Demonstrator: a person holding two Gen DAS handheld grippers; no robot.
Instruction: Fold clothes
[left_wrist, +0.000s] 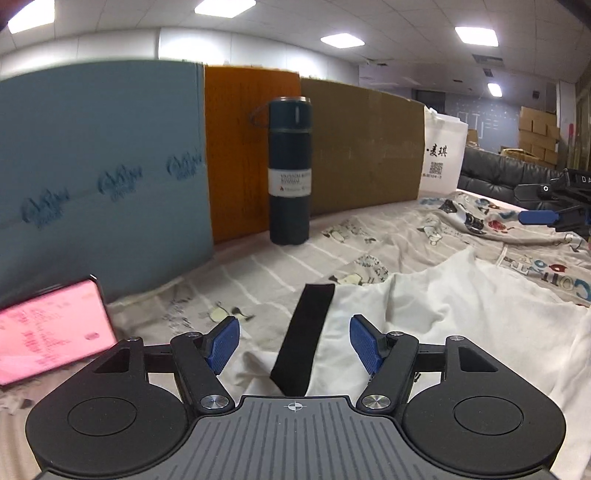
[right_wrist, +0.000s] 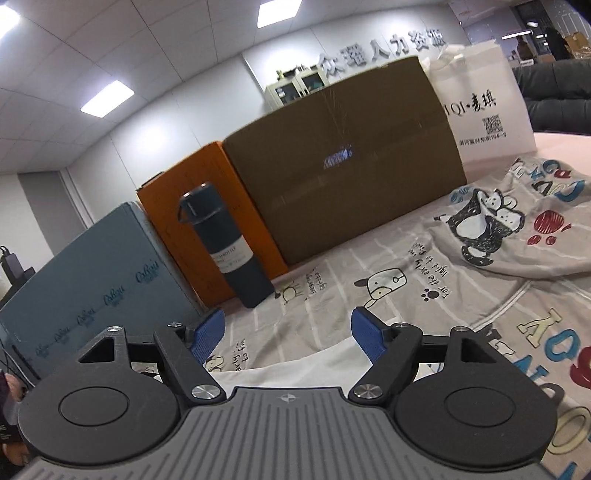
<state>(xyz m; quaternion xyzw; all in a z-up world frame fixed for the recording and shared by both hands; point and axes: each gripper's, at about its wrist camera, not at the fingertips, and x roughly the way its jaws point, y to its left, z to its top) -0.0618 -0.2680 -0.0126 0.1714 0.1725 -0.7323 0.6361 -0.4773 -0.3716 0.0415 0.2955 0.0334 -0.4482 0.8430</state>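
A white garment (left_wrist: 461, 325) lies crumpled on the patterned grey sheet (left_wrist: 295, 266), with a black strap or trim (left_wrist: 304, 339) running across its left edge. My left gripper (left_wrist: 294, 341) is open, its blue pads either side of the black strap, just above the cloth. My right gripper (right_wrist: 288, 334) is open and empty above the sheet, with an edge of the white garment (right_wrist: 295, 365) just below it. The right gripper also shows at the far right of the left wrist view (left_wrist: 546, 212).
A dark blue flask (left_wrist: 289, 171) stands at the back in front of a blue box (left_wrist: 99, 173), an orange box (left_wrist: 240, 147) and a brown carton (left_wrist: 365, 147). A white bag (left_wrist: 441, 155) stands further right. A pink-screened phone (left_wrist: 48, 328) lies at left.
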